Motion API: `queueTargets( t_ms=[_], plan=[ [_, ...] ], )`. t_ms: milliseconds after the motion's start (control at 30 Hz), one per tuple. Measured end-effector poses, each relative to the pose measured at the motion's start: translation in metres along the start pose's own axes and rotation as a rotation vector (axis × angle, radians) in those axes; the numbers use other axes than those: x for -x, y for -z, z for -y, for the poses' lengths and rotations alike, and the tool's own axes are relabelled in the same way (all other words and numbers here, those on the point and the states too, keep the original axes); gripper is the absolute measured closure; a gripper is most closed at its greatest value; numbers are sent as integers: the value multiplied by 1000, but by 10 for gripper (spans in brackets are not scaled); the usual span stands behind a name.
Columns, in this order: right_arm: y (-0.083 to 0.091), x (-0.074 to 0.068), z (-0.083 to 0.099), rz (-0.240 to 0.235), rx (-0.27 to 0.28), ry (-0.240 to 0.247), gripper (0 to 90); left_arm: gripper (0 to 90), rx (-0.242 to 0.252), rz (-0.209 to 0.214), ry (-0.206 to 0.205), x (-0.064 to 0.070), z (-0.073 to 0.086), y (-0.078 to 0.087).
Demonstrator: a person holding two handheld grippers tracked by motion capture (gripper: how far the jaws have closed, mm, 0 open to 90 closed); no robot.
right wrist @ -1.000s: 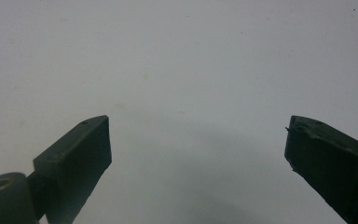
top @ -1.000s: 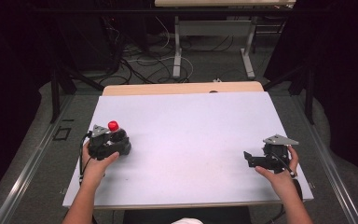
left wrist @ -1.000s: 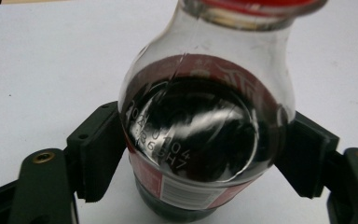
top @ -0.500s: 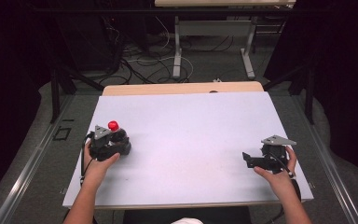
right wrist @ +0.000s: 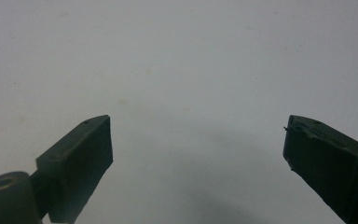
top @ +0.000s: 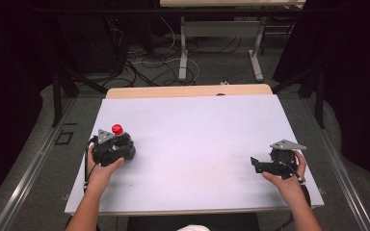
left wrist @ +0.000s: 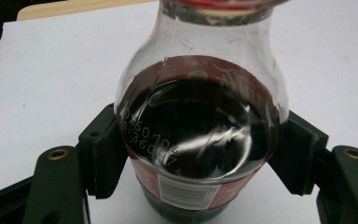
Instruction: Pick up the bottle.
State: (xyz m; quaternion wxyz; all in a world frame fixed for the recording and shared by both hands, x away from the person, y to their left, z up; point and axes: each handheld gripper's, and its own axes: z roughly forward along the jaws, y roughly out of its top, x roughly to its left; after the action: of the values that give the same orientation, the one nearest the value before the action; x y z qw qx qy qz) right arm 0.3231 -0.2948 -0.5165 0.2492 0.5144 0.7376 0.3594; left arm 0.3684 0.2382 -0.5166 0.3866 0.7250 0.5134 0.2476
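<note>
The left gripper [left wrist: 200, 154] is clamping a red-capped cola bottle [left wrist: 200, 126] between its jaws at the label, keeping it upright on the white table [top: 197, 134], while the right gripper [right wrist: 198, 154] is gaping empty, presumably awaiting use.

On the surface [top: 192, 144], the left claw [top: 118, 144] sits near the left edge with a bottle [left wrist: 200, 116] upright between its jaws, touching both. The right claw [top: 257, 165] rests well apart, near the right edge toward the front, jaws spread over bare surface.
</note>
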Motion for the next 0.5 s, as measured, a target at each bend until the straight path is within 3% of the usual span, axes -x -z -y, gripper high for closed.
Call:
queueTargets(
  t_ms=[233,500],
  plan=[
    [-1,-1,1,2,-2,12,78,298,17,6,-14,4,-5,9],
    [0,-4,-1,-6,8,30,124,298,8,58,-57,18,-10,21]
  ],
)
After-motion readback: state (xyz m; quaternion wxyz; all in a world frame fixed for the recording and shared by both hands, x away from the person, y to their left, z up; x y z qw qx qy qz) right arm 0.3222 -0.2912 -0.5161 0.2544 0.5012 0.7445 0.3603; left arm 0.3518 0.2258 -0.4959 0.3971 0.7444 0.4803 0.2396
